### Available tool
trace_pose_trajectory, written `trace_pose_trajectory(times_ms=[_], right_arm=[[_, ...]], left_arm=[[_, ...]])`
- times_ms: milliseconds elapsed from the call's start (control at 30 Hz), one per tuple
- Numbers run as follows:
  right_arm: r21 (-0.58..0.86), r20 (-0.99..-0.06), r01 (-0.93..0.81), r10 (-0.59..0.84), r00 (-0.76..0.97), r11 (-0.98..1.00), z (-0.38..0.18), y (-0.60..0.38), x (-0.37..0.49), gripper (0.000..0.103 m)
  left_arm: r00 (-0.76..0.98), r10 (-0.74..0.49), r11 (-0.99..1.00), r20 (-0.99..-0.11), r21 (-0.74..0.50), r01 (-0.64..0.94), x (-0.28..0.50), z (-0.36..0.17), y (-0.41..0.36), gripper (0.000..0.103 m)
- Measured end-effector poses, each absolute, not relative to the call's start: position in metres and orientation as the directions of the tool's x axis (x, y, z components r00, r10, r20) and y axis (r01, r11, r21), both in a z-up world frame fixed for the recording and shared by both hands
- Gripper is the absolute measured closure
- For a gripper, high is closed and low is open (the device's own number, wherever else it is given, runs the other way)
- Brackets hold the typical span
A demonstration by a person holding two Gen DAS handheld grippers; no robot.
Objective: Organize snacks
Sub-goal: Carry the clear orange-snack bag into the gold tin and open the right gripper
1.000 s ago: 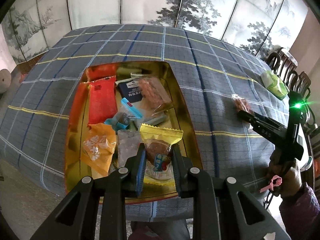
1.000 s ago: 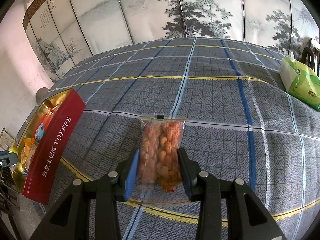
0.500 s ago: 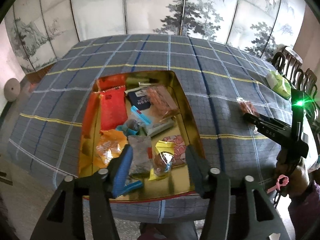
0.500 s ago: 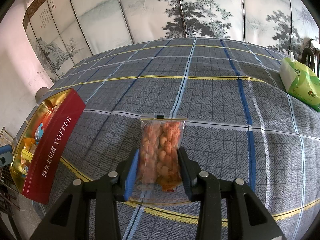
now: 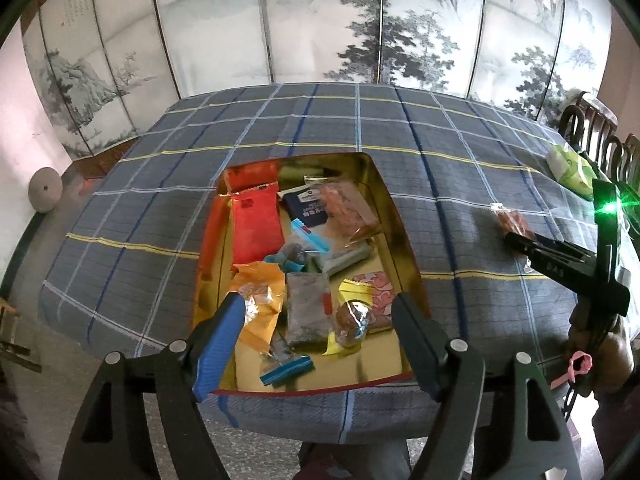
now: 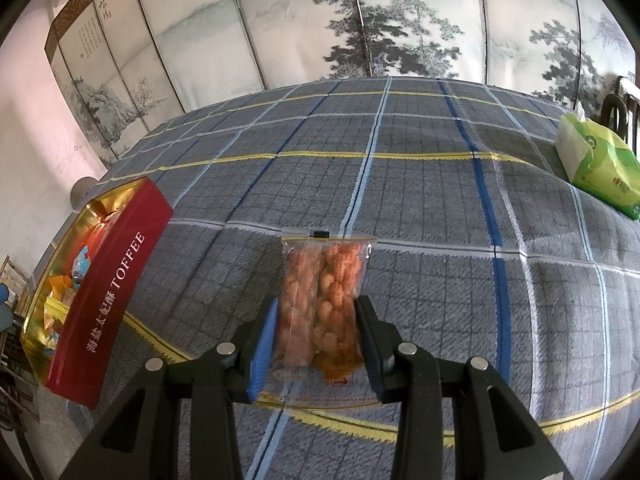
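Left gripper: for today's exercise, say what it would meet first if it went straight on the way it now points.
Probably the yellow-wrapped snack lying in the gold tin. It sits between the left gripper's opening jaws, untouched by them. The grey packet beside it is a close second; depth is unclear.

The left gripper [image 5: 320, 320] hangs over the near end of a gold-lined rectangular tin [image 5: 404, 240] on a blue-grey checked tablecloth [image 5: 360, 128]; its jaws are opening, gripping nothing. Between and below them lie a yellow-edged clear snack packet [image 5: 352, 316] and a grey speckled packet [image 5: 306, 308]. An orange crinkled packet [image 5: 260, 300] sits just beyond the blue-padded jaw. Far off to the black jaw's side, the right gripper [image 5: 516, 236] holds a clear bag of orange snacks [image 5: 510, 220].
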State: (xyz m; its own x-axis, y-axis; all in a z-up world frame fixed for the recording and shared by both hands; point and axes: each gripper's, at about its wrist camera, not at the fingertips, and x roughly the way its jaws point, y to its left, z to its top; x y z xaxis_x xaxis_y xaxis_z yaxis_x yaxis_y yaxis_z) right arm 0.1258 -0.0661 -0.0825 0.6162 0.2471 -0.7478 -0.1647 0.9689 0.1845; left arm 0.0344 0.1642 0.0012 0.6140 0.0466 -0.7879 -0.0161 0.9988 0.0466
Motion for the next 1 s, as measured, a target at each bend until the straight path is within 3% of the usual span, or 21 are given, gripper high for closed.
trace_pose_trajectory(times_ms=[767,1000], right_arm=[[0.188,-0.698,-0.248,0.307,0.647,0.95,-0.029,-0.028,0.088,0.064],[0.176,-0.687,-0.328,0.355,0.634,0.928,-0.008,0.012,0.078,0.064]], left_arm=[[0.627,0.076,0.997,-0.775,0.041,-0.071,0.005,0.002,0.191,0.031],[0.633,0.09,0.993,-0.769,0.023,-0.114,-0.005,0.001,0.21,0.024]])
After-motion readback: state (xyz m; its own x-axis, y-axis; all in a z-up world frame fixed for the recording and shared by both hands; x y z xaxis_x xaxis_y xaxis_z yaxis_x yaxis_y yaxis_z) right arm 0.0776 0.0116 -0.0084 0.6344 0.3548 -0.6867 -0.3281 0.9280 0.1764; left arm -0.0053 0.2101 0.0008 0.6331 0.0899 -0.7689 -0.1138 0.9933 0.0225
